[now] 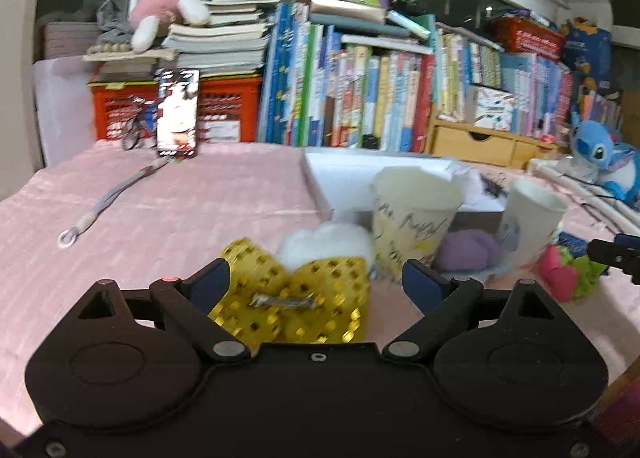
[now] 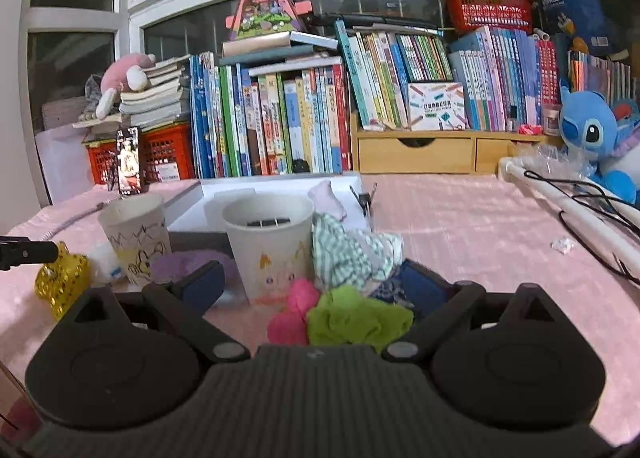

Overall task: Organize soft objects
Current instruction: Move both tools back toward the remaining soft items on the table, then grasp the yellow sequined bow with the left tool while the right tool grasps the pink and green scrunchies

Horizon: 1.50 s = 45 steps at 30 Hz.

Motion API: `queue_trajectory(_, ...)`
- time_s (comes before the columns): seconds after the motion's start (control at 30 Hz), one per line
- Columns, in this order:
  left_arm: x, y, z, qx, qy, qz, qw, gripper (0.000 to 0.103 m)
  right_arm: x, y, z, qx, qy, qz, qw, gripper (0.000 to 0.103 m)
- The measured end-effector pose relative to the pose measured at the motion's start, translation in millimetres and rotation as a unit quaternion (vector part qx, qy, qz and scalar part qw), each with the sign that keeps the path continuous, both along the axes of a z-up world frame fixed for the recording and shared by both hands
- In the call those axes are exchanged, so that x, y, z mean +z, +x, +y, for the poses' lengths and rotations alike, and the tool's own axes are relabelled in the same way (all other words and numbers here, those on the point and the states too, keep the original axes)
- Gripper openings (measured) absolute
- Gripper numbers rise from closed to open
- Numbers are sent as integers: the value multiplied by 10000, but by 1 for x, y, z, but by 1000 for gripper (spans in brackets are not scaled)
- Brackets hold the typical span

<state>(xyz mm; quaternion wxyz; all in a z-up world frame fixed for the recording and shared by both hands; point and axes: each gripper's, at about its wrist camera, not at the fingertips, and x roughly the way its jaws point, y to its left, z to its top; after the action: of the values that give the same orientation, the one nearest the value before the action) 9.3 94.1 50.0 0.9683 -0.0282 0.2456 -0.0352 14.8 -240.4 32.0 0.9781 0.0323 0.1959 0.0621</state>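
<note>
In the left wrist view my left gripper (image 1: 318, 278) is open and low over the pink tablecloth. A gold sequined bow (image 1: 296, 298) lies between its fingers, with a white cotton ball (image 1: 324, 246) just beyond; the pads do not touch either. A doodled paper cup (image 1: 412, 217), a purple fluffy lump (image 1: 468, 252) and a second cup (image 1: 532, 217) stand to the right. In the right wrist view my right gripper (image 2: 312, 282) is open, with a pink and green soft piece (image 2: 340, 314) between its fingers. A striped cloth (image 2: 348, 250) lies behind it, beside a white cup (image 2: 268, 242).
A shallow white box (image 2: 280, 185) sits behind the cups, with a black binder clip (image 2: 364, 197) by it. Books and red crates line the back edge. A blue plush toy (image 2: 592, 137), white tubes and black cables occupy the right side. A strap (image 1: 100, 205) lies at left.
</note>
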Motion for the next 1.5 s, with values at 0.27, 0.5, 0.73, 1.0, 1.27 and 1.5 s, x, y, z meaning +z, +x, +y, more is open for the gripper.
queue_trajectory(0.27, -21, 0, 1, 217, 262, 228, 9992, 92, -12, -2, 4, -40, -185, 96, 9998, 98)
queue_trajectory(0.5, -29, 6, -1, 243, 342, 242, 9988, 92, -18, 2, 8, -1, -313, 197, 9993, 94)
queue_trajectory(0.73, -36, 17, -1, 315, 345, 192, 9987, 98, -23, 7, 12, 18, -464, 284, 9985, 93)
queue_trajectory(1.0, -41, 24, -3, 337, 432, 161, 9984, 101, -25, 10, 15, -93, -683, 278, 9972, 86)
queue_trajectory(1.27, -46, 30, -8, 318, 574, 151, 9977, 103, -30, 20, 26, -193, -1106, 306, 9932, 91)
queue_trajectory(1.5, -45, 30, -4, 256, 345, 179, 9989, 74, -35, 27, 35, -260, -1377, 346, 9895, 66)
